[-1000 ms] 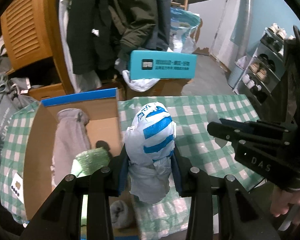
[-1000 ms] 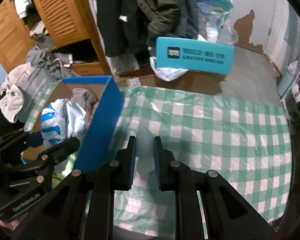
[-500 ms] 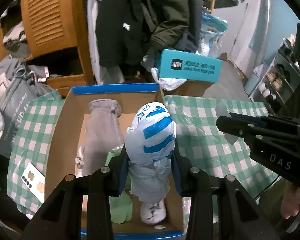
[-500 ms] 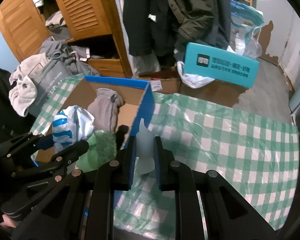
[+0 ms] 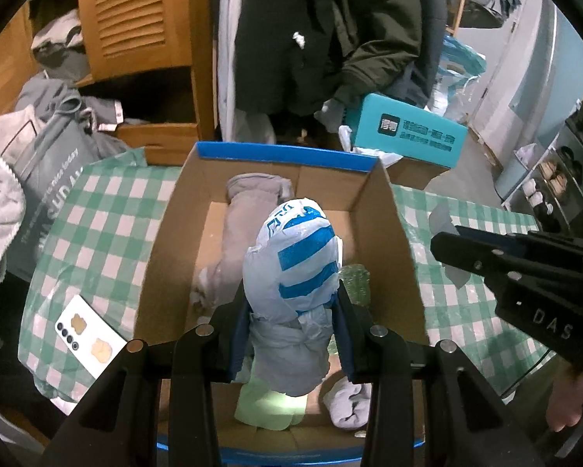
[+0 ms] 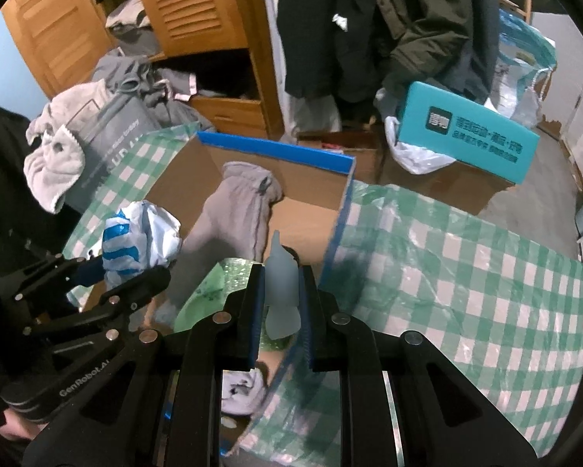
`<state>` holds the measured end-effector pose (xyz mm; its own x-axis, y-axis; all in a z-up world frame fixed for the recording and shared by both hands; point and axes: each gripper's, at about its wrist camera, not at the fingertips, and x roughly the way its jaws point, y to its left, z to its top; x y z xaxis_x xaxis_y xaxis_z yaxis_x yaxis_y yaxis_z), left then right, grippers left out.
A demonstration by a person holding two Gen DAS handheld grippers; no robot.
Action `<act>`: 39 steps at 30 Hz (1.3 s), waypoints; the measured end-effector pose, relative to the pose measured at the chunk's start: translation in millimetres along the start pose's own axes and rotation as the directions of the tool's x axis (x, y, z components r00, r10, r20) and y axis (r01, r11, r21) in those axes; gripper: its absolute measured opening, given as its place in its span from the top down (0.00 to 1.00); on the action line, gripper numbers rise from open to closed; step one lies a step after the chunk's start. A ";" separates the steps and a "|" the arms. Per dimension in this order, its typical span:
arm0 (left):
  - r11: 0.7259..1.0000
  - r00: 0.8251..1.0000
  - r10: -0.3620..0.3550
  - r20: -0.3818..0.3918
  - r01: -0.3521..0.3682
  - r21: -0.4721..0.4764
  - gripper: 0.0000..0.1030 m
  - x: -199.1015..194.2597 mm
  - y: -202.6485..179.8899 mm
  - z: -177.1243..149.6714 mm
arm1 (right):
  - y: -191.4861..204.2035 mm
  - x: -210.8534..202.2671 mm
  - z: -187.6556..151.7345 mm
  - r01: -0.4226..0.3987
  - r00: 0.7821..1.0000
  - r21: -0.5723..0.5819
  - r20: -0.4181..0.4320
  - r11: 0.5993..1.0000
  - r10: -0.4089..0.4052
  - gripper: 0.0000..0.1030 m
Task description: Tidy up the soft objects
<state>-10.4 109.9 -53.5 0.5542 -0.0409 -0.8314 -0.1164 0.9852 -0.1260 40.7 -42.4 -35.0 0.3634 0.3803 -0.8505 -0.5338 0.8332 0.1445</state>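
**Both loads hang over the box**

Your left gripper (image 5: 291, 330) is clamped on the knotted bag (image 5: 295, 268), white plastic with blue stripes. The jaws pinch it low, near the knot, so its bulging top stands free. It hangs directly above the open box (image 5: 400, 241), which looks like the right spot to lower and let go.

Your right gripper (image 6: 280, 299) is closed on a small translucent wad (image 6: 280, 288), held upright between the pads. It sits over the box's right wall, nearer the right edge than the middle. What the wad is made of is hard to tell.

Inside the box lie a grey garment (image 5: 244, 210) along the back, green bubble wrap (image 6: 209, 292) in the middle and a grey sock (image 5: 346, 404) at the near end. The free floor is likely right of the garment, so aim there. The checked cloth (image 6: 466, 272) to the right holds nothing soft.
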 end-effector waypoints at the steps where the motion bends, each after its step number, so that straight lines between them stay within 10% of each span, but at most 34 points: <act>1: 1.000 1.000 -0.001 -0.001 0.001 -0.002 0.63 0.0 2.1 -0.6 | 2.8 2.3 0.3 -0.003 1.000 -0.005 -0.006 1.000 0.003 0.86; 12: 0.999 0.998 0.027 -0.054 -0.029 -0.020 0.61 13.2 18.9 -4.8 | 21.3 19.2 3.5 -0.043 0.998 -0.025 -0.040 0.999 0.042 0.82; 20: 0.999 0.998 0.054 0.010 -0.054 -0.006 0.41 0.4 15.1 0.3 | 17.6 16.7 6.8 -0.033 0.999 0.000 -0.018 0.999 0.033 0.52; 39: 0.997 0.990 0.071 0.119 -0.075 0.026 0.27 -43.9 -5.8 9.8 | 1.4 -30.5 0.2 0.044 0.995 -0.003 0.091 0.999 -0.043 0.40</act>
<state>-25.9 107.6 -11.0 0.6383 0.0496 -0.7682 -0.1358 0.9895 -0.0489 29.0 -52.7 -8.8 0.4538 0.3788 -0.8066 -0.5199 0.8477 0.1056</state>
